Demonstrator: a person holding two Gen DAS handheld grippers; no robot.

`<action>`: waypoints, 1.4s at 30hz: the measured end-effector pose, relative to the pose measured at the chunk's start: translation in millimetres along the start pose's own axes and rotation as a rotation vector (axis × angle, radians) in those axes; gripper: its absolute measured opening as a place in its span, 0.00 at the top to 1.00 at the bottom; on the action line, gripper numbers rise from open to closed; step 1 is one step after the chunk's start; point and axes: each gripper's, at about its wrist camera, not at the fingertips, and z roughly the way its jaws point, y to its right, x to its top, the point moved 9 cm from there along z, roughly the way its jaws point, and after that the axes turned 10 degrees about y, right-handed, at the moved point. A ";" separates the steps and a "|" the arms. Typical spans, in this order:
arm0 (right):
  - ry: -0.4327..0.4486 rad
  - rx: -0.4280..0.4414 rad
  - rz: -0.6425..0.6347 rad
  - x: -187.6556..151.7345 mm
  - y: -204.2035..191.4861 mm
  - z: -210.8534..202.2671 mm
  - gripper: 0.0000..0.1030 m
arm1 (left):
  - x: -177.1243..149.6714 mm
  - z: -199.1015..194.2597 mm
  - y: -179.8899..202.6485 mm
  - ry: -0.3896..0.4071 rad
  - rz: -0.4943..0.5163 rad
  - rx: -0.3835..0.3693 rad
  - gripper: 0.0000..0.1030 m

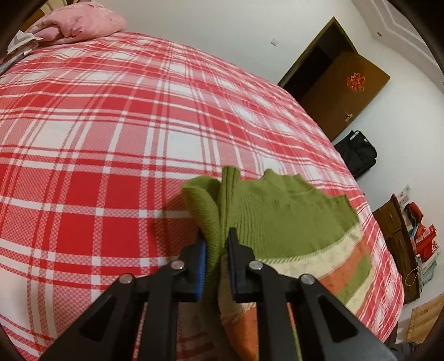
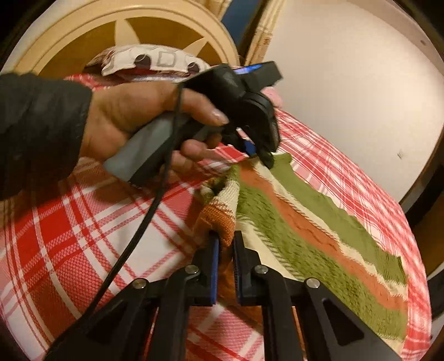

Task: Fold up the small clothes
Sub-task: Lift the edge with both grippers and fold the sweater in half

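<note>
A small knit sweater, green with cream and orange stripes, lies on a bed with a red and white plaid sheet. My left gripper is shut on a bunched green fold at the sweater's edge. In the right wrist view the sweater stretches away to the right. My right gripper is shut on its orange and cream striped corner. A person's hand in a dark sleeve holds the left gripper, whose tips pinch the far green corner.
A pink pillow lies at the head of the bed. An open brown door, a black bag and a low cabinet with red items stand beyond the bed's right edge. A headboard and a black cable show.
</note>
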 end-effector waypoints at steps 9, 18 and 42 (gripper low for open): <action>0.029 -0.043 0.120 3.4 44.2 -17.5 0.94 | 17.2 -5.9 23.3 0.067 -0.064 -0.035 0.88; 0.011 -0.066 0.220 -14.6 84.1 -24.1 0.94 | 32.1 -5.6 65.0 0.116 -0.057 -0.081 0.88; 0.057 -0.028 0.558 -50.2 185.4 -74.5 0.94 | 48.0 40.4 181.6 0.129 0.031 -0.168 0.90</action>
